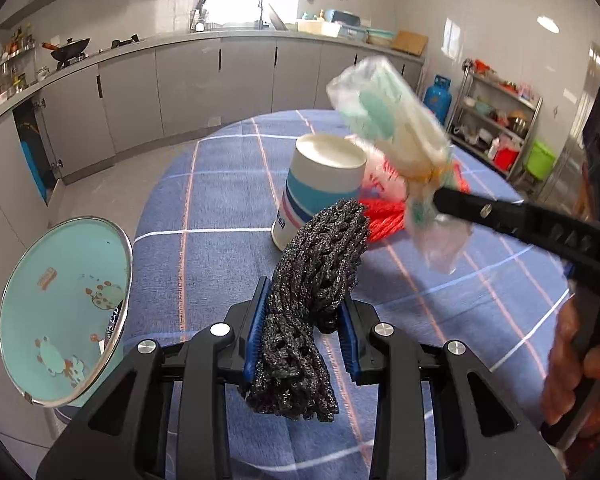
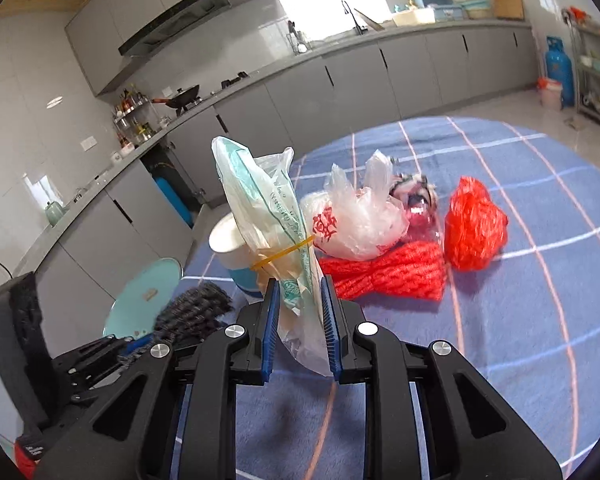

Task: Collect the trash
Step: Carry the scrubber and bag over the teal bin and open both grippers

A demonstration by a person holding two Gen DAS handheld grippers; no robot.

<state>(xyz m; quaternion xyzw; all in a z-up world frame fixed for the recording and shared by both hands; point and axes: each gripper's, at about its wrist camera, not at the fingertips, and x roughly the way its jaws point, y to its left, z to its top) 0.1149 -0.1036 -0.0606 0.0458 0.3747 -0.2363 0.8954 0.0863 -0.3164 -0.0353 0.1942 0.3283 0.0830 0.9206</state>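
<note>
My left gripper [image 1: 306, 300] is shut on a black mesh net [image 1: 316, 276] and holds it above the blue checked tablecloth [image 1: 204, 200]. My right gripper [image 2: 299, 284] is shut on a clear plastic bag with green print [image 2: 268, 224], tied with a yellow rubber band; it also shows in the left wrist view [image 1: 384, 116]. On the table lie a paper cup [image 1: 320, 184], a white plastic bag with red print [image 2: 356, 220], a red mesh net [image 2: 392, 272] and a red mesh bundle [image 2: 474, 224]. The black net also shows in the right wrist view [image 2: 192, 312].
A trash bin with a raised teal lid [image 1: 64, 312] stands at the table's left edge. Grey kitchen cabinets [image 1: 188, 80] run along the far wall. A blue gas cylinder [image 1: 438, 98] and a metal shelf [image 1: 496, 128] stand at the right.
</note>
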